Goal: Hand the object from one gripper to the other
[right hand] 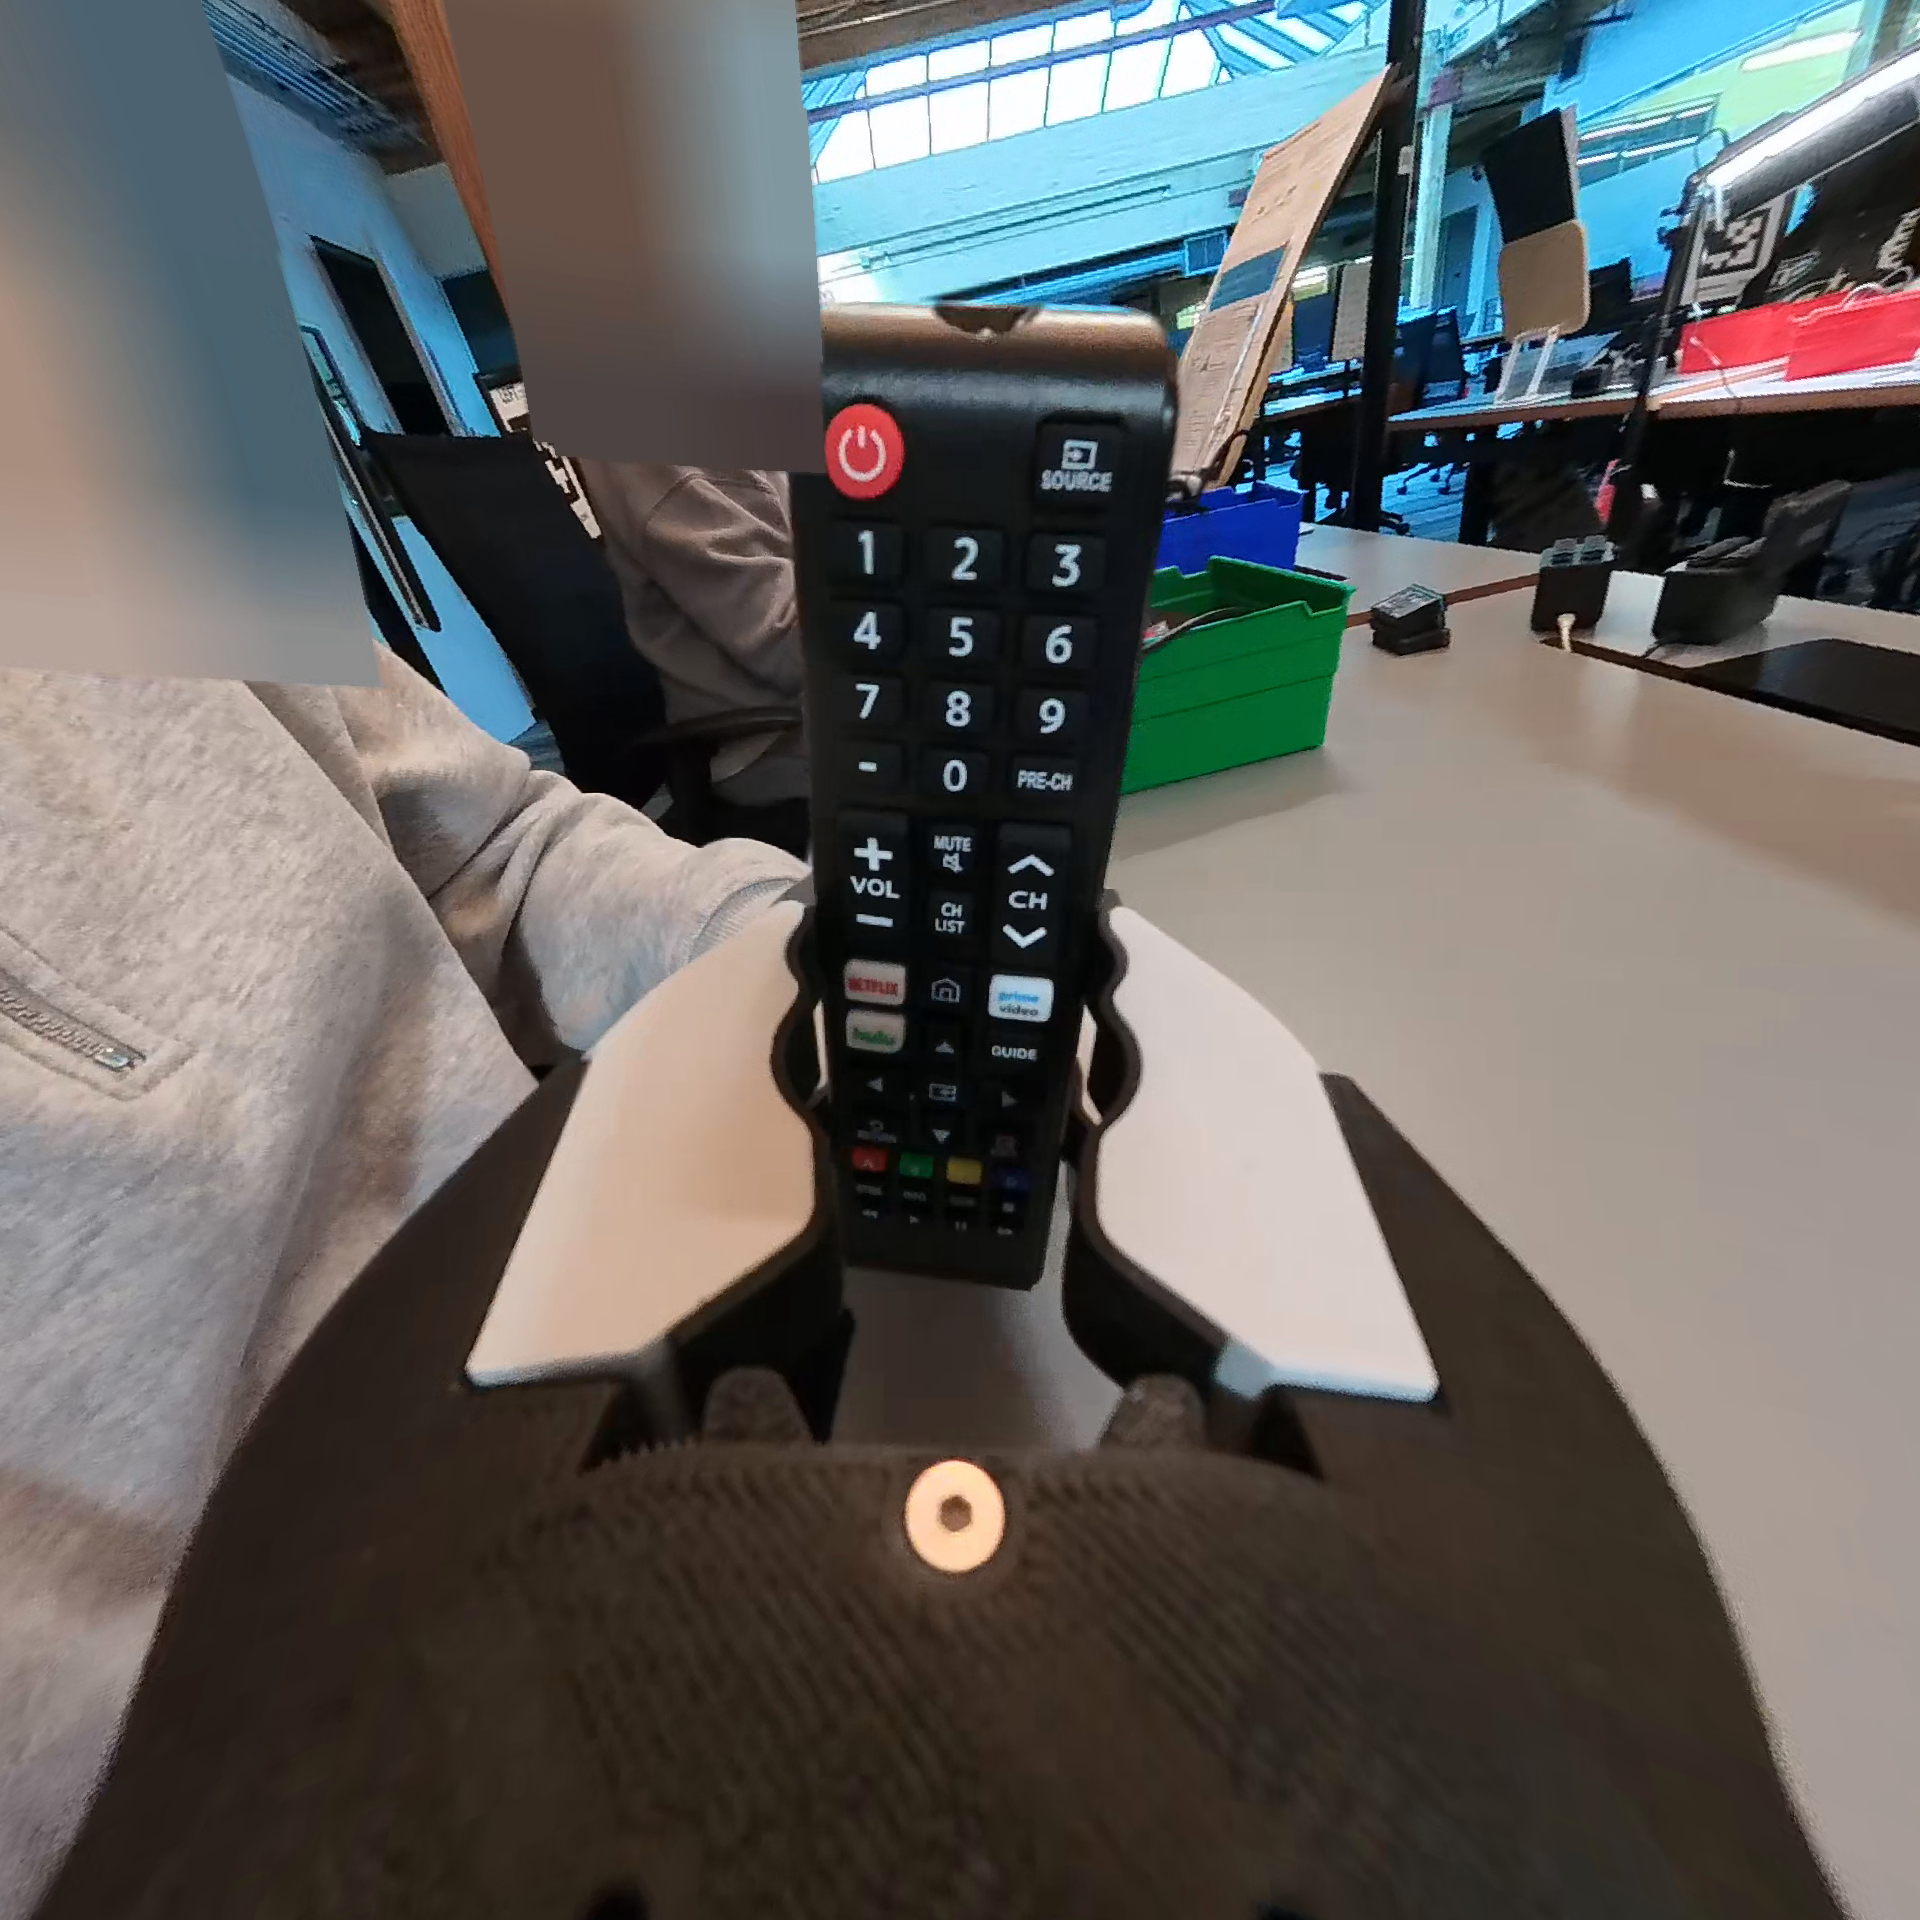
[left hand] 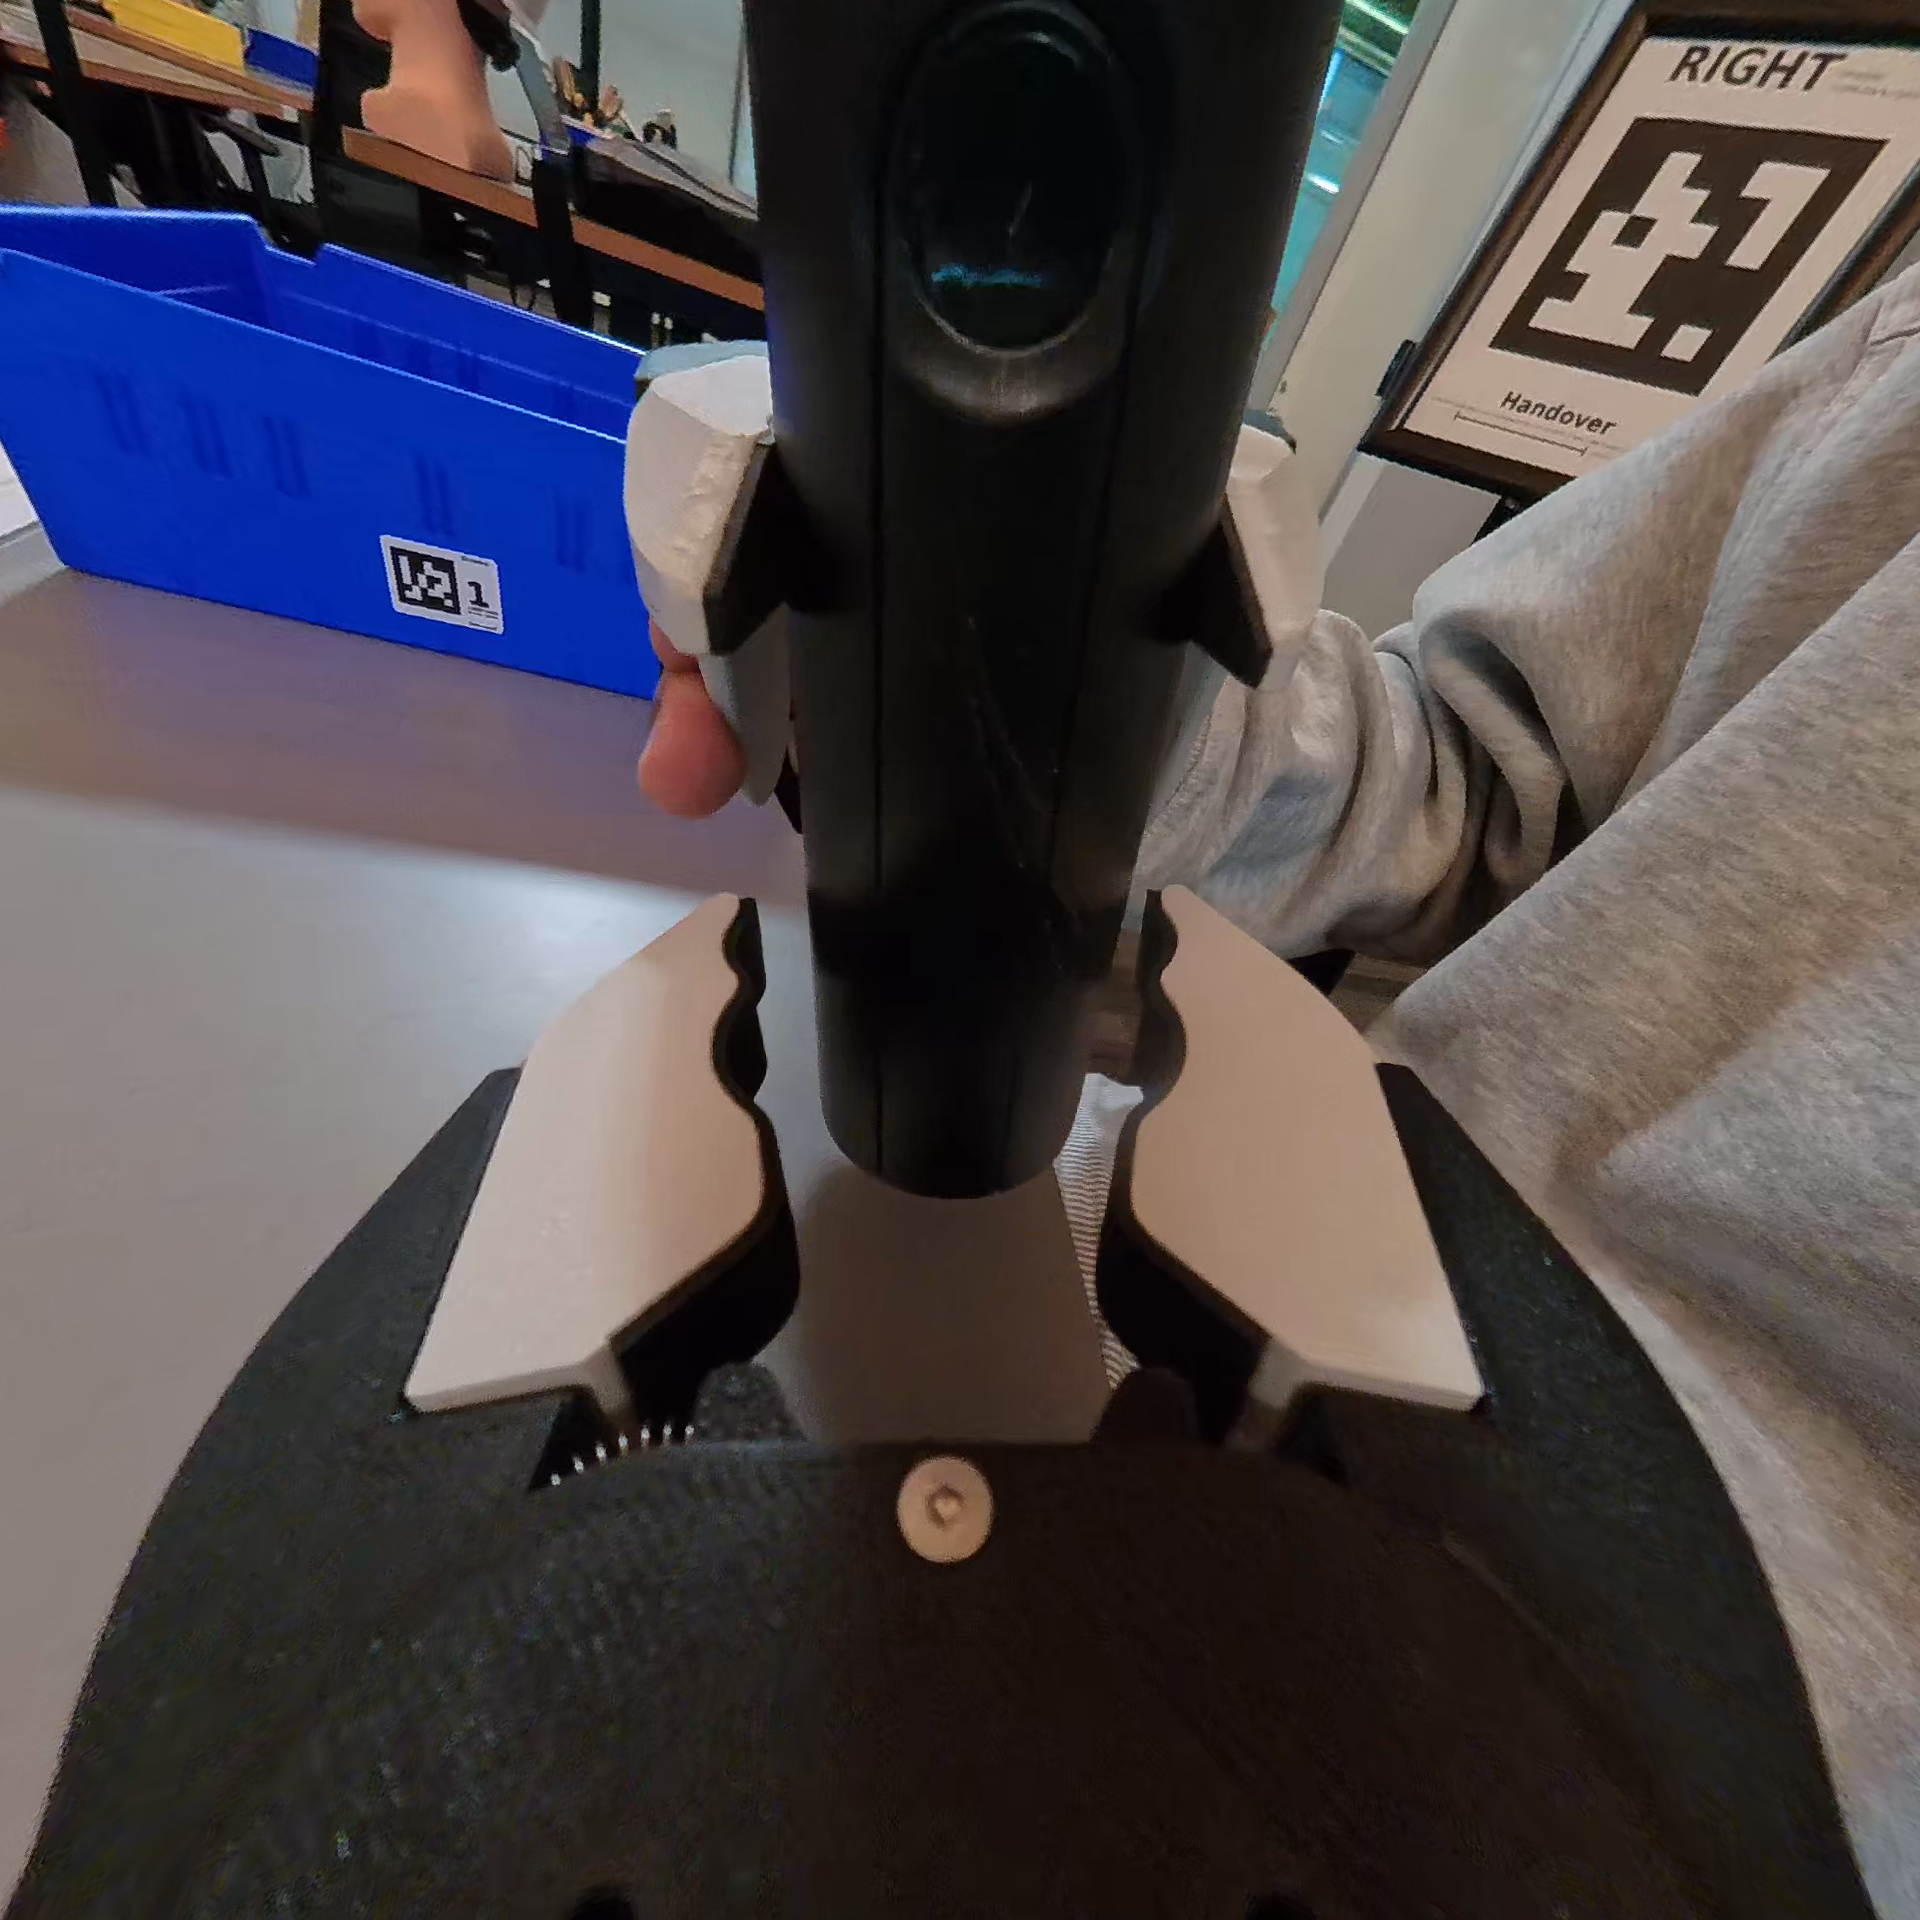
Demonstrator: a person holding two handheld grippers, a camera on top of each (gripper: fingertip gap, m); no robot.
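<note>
The remote (right hand: 961,790) is black plastic with rubbery-looking matt buttons, its back (left hand: 997,623) smooth with a slight sheen. Each claw (left hand: 951,997) has smooth matt white fingers (left hand: 613,1153) on a rough, grainy black body. The bench (right hand: 1455,987) is smooth, matt grey; the sleeve (left hand: 1558,727) fuzzy grey cloth.

Running off the top edge in the left wrist view: the long black plastic remote control (left hand: 987,623), upper end unseen. Hiding behind it: most of the right tongs (left hand: 987,551), only white tips and black pads showing. Blurring in the right wrist view: the remote's lowest small buttons, unreadable. Covering the green plastic bin's (right hand: 1236,675) left part: the remote's body.
</note>
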